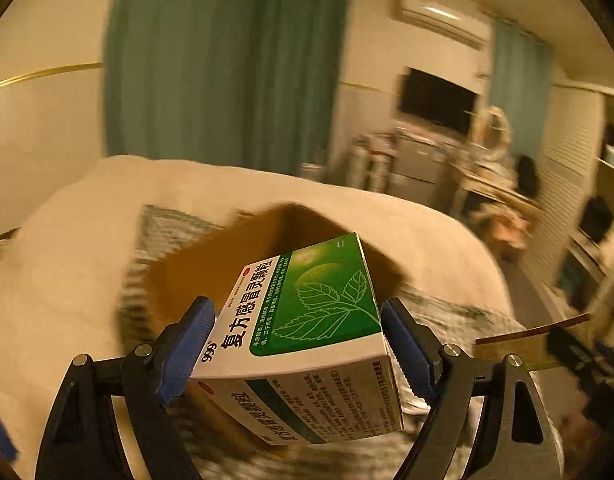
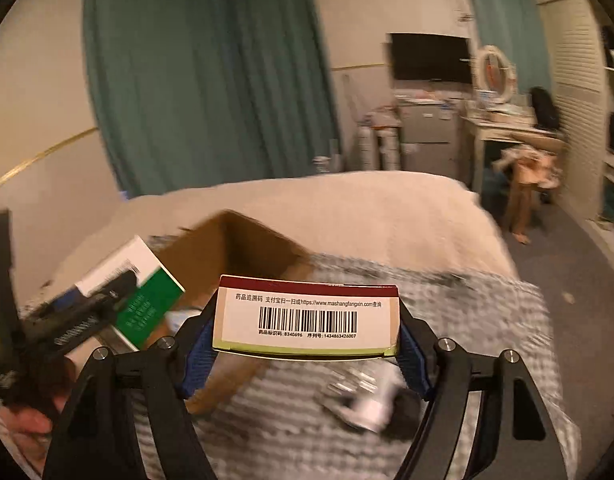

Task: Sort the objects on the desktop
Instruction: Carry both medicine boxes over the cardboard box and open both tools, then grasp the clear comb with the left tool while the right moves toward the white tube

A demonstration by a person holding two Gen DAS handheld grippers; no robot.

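My left gripper [image 1: 297, 328] is shut on a green-and-white medicine box [image 1: 307, 332] with a leaf print, held above an open brown cardboard box [image 1: 211, 264]. In the right wrist view that same green box [image 2: 147, 300] and the left gripper [image 2: 79, 316] appear at the left, over the cardboard box [image 2: 235, 248]. My right gripper [image 2: 307, 344] is shut on a white box with a barcode and a dark red edge [image 2: 307, 316], held just right of the cardboard box opening. A hand [image 2: 27, 420] shows at the lower left.
The cardboard box lies on a checked grey cloth [image 2: 447, 320] spread over a cream bed [image 2: 347, 208]. A small white item [image 2: 371, 400], blurred, lies on the cloth under the right gripper. Teal curtains [image 2: 203, 80], a TV and a cluttered desk stand beyond the bed.
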